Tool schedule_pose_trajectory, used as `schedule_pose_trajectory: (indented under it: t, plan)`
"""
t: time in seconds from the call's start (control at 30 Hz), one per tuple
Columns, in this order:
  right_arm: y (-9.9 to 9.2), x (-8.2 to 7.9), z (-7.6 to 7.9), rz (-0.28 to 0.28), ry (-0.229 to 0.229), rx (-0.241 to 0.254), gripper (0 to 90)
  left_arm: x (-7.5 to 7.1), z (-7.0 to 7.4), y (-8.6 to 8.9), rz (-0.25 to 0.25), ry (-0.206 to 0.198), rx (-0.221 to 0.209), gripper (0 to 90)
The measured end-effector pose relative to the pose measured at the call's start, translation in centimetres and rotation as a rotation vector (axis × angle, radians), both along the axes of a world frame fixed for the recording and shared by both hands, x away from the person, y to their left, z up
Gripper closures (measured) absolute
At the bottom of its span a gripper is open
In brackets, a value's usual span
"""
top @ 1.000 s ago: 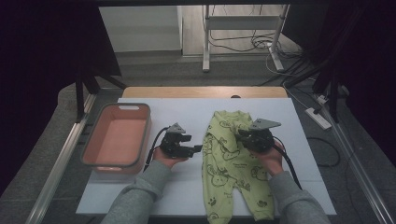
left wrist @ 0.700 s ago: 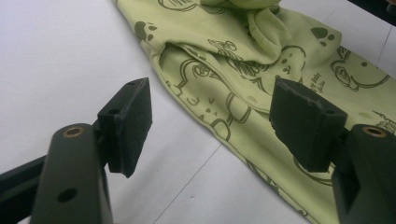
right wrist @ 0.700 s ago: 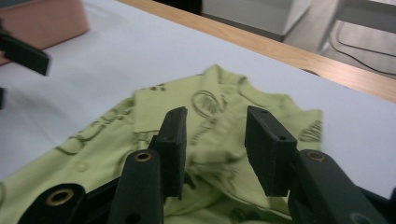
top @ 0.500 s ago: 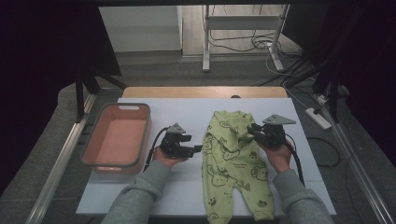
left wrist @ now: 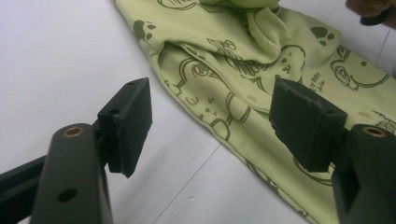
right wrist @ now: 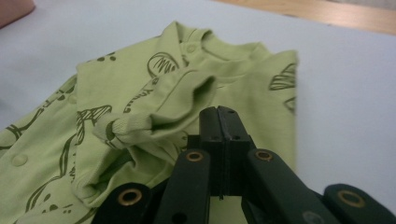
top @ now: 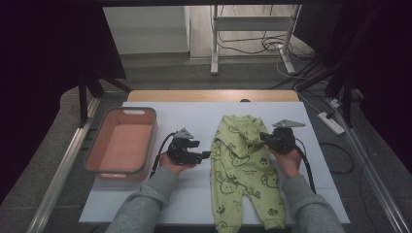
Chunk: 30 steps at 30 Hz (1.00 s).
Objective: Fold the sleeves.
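High view: a green baby romper (top: 243, 170) printed with dark animal outlines lies face up on the white table (top: 194, 116), neck toward the far edge and legs toward the person, with a pink plastic bin (top: 121, 145) standing empty to its left. The work in hand looks like folding the romper. Its right sleeve (right wrist: 159, 112) is already turned inward and lies across the chest, cuff pointing toward the middle. That seems to be the one fold made so far; the body remains full length and the legs lie spread flat.

The right gripper (top: 266, 137) sits over the romper's right shoulder. In the right gripper view its jaws have just been closing and now stand pressed together, pad against pad, just behind the folded sleeve. Whether a thin layer of cloth is caught between them cannot be told; nothing visibly is.

The left gripper (top: 204, 155) rests on the bare table just beside the romper's left edge, its jaws spread wide with nothing between them; in its own view the pads (left wrist: 126, 121) frame the garment's side seam. The left side, the legs and any move into the bin appear still to be done.
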State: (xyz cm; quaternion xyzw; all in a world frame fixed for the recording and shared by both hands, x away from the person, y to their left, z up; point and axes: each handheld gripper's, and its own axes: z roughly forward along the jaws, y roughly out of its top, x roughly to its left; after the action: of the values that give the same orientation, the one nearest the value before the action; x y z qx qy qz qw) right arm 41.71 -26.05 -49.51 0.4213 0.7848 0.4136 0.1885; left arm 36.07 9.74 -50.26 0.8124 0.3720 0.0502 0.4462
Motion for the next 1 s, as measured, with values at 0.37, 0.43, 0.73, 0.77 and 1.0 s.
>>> schedule_pose_trajectory:
  t: [0.37,0.43,0.73,0.77,1.0]
  plan:
    - [4.0,-0.7,-0.3,0.114,-0.003,-0.027,89.6,0.0,0.0,0.0,-0.004,0.001,0.003,30.2]
    - [4.6,-0.9,-0.6,0.135,0.011,-0.045,89.6,0.0,0.0,0.0,-0.003,0.001,0.001,30.2]
    - [5.6,-1.3,-1.8,0.162,0.087,-0.134,89.6,0.0,0.0,0.1,-0.004,-0.001,0.003,30.2]
    - [5.6,-1.4,-1.9,0.161,0.089,-0.143,89.6,0.0,0.0,0.1,-0.004,-0.001,0.004,30.2]
    - [5.3,-1.8,-2.2,0.155,0.099,-0.164,89.7,0.0,0.1,0.1,-0.003,-0.003,0.003,30.2]
